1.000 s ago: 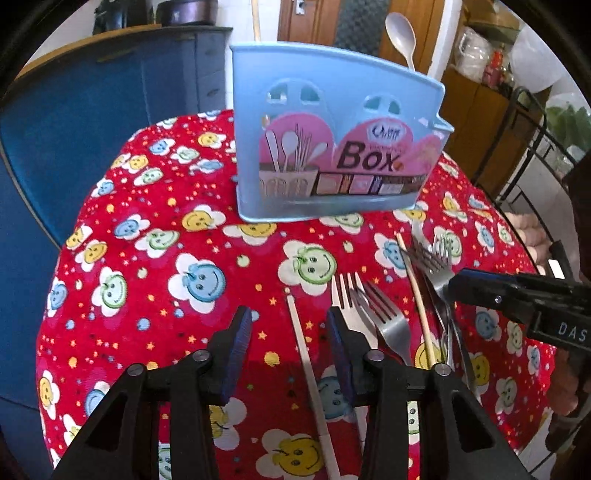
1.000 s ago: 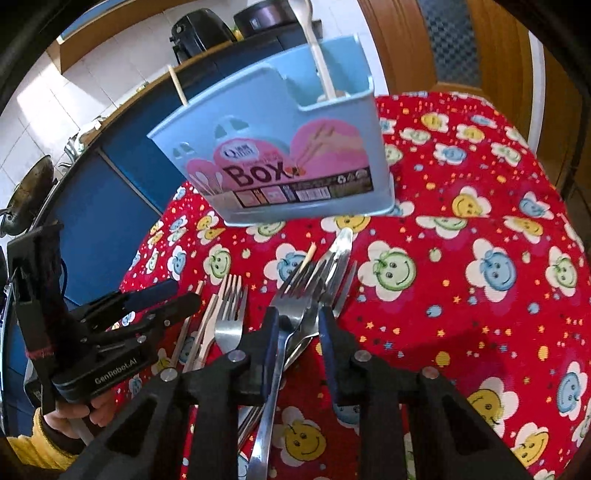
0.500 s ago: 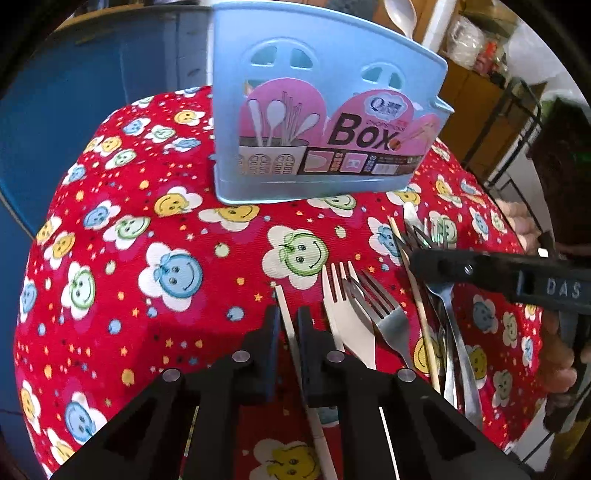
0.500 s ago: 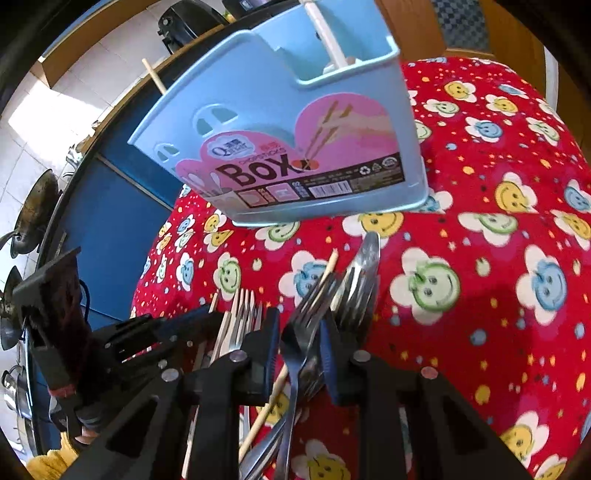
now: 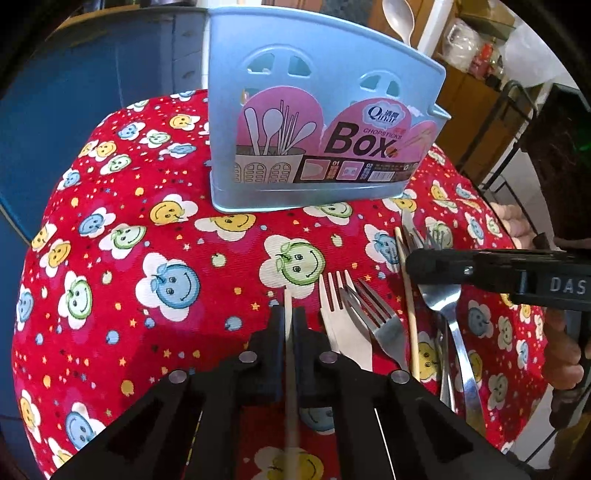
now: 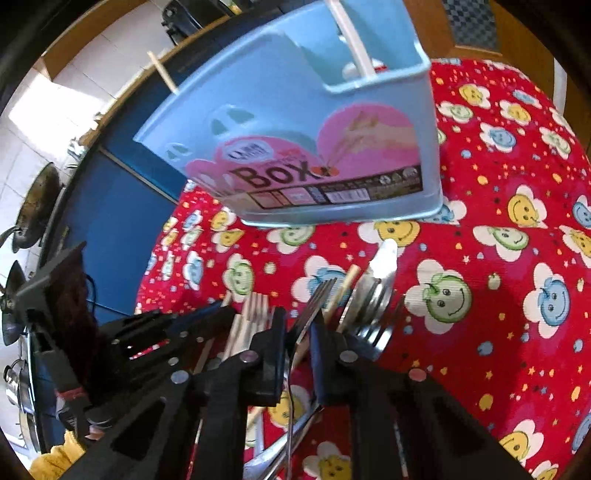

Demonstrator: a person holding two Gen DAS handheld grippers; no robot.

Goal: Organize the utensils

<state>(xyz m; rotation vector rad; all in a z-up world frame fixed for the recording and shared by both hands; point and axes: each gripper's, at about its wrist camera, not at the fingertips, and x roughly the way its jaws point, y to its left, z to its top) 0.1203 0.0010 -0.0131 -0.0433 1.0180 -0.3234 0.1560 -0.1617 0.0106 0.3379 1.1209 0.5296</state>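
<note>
A light blue chopsticks box (image 5: pixel 317 122) stands upright at the back of the red smiley tablecloth; it also shows in the right wrist view (image 6: pixel 310 147), with a white spoon (image 5: pixel 399 18) standing in it. My left gripper (image 5: pixel 289 314) is shut on a pale chopstick (image 5: pixel 287 301) lying on the cloth. A wooden fork (image 5: pixel 336 314), a metal fork (image 5: pixel 376 314) and a second chopstick (image 5: pixel 408 295) lie to its right. My right gripper (image 6: pixel 298 325) has its jaws narrowly apart around a metal fork (image 6: pixel 314 306) that is tilted up off the pile.
A blue cabinet (image 5: pixel 92 85) stands behind the table at left. A metal rack (image 5: pixel 509 122) and wooden cupboards stand at right. More forks and a knife (image 6: pixel 373 288) lie in a heap under my right gripper. The table edge curves close on both sides.
My left gripper moved forward and closed on the chopstick. My right gripper lowered onto the pile and the metal fork between its jaws has tilted upward.
</note>
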